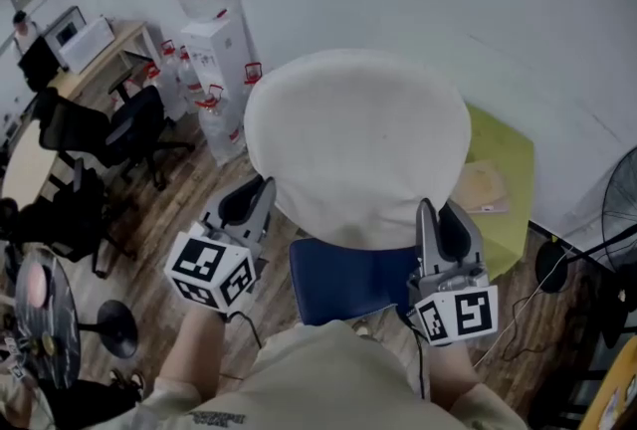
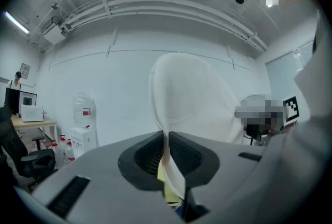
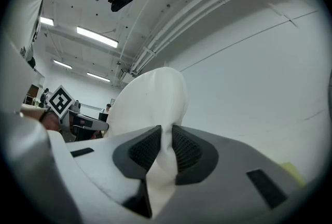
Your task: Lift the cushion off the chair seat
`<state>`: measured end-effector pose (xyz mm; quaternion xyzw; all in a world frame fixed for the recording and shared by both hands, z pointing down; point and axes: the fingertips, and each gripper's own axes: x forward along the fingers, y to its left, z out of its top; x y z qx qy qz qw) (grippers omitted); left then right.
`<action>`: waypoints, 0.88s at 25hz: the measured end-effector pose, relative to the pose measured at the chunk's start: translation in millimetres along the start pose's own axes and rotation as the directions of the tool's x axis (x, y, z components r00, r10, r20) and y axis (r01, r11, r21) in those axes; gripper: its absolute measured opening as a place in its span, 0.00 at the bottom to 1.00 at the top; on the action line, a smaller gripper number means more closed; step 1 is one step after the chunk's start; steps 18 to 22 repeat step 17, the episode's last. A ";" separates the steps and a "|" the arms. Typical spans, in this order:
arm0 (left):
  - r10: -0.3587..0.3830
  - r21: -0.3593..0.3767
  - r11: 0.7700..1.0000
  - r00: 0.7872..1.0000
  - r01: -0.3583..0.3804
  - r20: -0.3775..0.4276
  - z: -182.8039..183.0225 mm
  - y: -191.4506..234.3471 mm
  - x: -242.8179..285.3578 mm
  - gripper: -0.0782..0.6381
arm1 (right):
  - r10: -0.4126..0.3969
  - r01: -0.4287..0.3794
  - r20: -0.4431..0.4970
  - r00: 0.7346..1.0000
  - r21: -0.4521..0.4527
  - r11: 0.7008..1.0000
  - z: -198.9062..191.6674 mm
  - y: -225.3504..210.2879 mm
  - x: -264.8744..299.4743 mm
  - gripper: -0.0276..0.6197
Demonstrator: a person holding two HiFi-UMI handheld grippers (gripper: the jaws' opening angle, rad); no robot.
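White round cushion (image 1: 356, 144) held up over the blue chair seat (image 1: 348, 281), left tongs (image 1: 263, 191) pinched shut on its left edge, right tongs (image 1: 439, 211) clamped on its near right edge, fabric squeezed thin between both pairs of pads

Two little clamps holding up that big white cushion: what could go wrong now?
The left gripper and the right gripper each pinch only a thin fold at the edge of the cushion, so it might slip free and drop onto the blue chair seat. The cushion also hides part of the yellow-green table; swung forward, it could bump that.
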<state>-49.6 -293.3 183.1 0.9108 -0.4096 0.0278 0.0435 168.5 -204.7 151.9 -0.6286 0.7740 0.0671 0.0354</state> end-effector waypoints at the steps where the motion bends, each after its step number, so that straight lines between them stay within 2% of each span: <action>1: 0.001 0.003 1.000 1.000 -0.001 0.001 0.9 -0.8 0.3 0.18 | 0.001 -0.001 0.002 1.000 0.003 1.000 0.2 -0.9 -0.3 0.17; 22: 0.011 -0.018 1.000 0.999 -0.011 -0.038 -13.7 -10.9 -2.8 0.18 | 0.022 -0.021 -0.047 0.999 0.031 0.999 -10.4 -9.1 -5.0 0.17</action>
